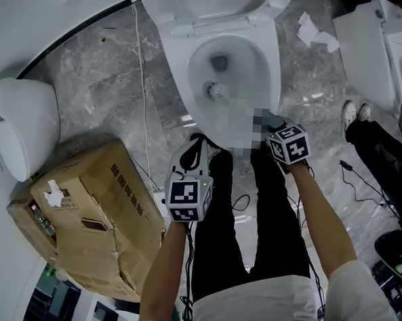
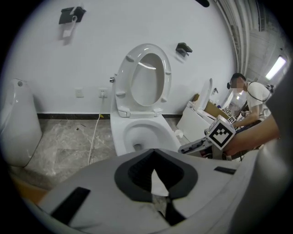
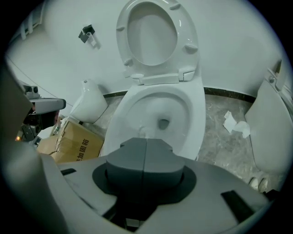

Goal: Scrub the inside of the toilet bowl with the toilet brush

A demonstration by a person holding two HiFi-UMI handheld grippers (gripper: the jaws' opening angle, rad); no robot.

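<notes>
R gripper [image 3: 145, 157] jaws are clamping toilet brush [image 1: 217, 91], so its head is reaching into bowl [image 1: 265, 58] at 12 o'clock. L gripper [image 2: 155, 178] jaws are idling apart, empty.

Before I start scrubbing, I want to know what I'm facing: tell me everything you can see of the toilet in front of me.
The toilet is glossy white, ceramic by its look, standing on the grey marbled floor against a white wall. Its seat and lid are raised upright, hinged at the back. The bowl is open, with a dark drain low inside. Near the drain sits a pale bristly thing, perhaps a brush head.
</notes>
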